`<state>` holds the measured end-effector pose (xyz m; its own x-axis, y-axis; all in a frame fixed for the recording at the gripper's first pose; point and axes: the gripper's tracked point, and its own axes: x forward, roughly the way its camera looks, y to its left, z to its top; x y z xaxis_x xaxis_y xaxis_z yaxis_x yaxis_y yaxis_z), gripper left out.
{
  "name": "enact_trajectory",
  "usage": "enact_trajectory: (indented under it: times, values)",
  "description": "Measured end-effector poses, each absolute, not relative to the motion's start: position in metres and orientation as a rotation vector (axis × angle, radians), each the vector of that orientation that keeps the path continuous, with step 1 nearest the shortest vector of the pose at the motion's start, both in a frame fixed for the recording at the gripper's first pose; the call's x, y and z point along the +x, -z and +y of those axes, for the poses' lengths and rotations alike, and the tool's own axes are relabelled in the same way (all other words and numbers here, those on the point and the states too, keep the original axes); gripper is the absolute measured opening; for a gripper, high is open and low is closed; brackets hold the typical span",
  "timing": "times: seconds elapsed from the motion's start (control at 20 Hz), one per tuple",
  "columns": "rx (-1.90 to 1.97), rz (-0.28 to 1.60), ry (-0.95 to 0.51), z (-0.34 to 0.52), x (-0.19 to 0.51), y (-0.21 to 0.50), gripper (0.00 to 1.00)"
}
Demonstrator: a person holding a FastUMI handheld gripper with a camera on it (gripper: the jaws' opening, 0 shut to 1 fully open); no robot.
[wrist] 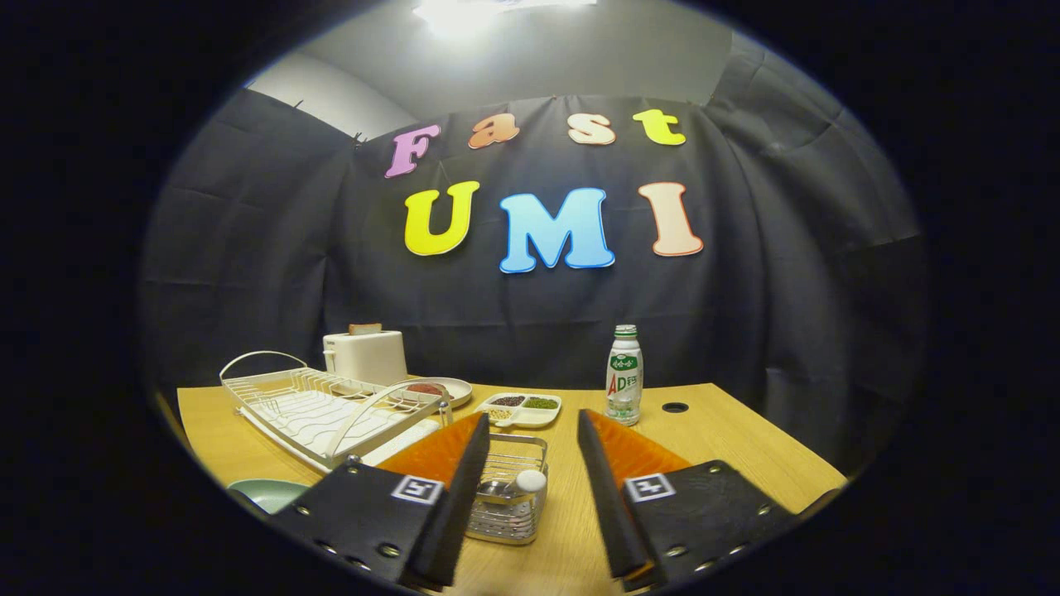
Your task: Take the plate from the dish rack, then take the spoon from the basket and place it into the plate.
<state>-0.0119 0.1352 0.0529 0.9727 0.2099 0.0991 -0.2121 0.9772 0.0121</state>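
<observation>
My gripper (534, 418) is open above the wooden table (729, 447), with nothing held between its fingers. A small wire basket (512, 505) stands between the fingers, close against the left one. In it lies the spoon (523, 483), a metal piece with a white rounded end. A pale green plate (272, 493) rests on the table just outside the left finger, in front of the dish rack. The white wire dish rack (319, 407) sits beyond the left finger, its slots bare.
A white toaster (365, 356) stands behind the rack. Beyond the fingertips are a small plate with something red (443, 389), a divided white tray of beans (522, 409) and a drink bottle (623, 374). A round cable hole (675, 407) lies right of the bottle.
</observation>
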Motion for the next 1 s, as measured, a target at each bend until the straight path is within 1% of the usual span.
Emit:
enact_trajectory:
  times: [0.05,0.15,0.25,0.3,0.35,0.5,0.55,0.7,0.75,1.0]
  values:
    - [0.029,-0.094,-0.214,0.136,-0.012,-0.050,0.43]
    - [0.052,-0.073,-0.224,0.143,-0.002,-0.040,0.42]
    - [0.062,-0.080,-0.247,0.144,-0.006,-0.046,0.24]
    - [0.056,-0.079,-0.235,0.145,-0.006,-0.044,0.24]
    - [0.063,-0.079,-0.252,0.146,-0.007,-0.045,0.20]
    - [0.085,-0.057,-0.263,0.151,-0.007,-0.044,0.21]
    - [0.082,-0.047,-0.267,0.152,-0.007,-0.044,0.11]
    - [0.074,-0.037,-0.265,0.155,-0.011,-0.049,0.11]
    - [0.081,-0.044,-0.264,0.155,-0.012,-0.055,0.07]
    - [0.101,-0.031,-0.237,0.148,-0.025,-0.070,0.07]
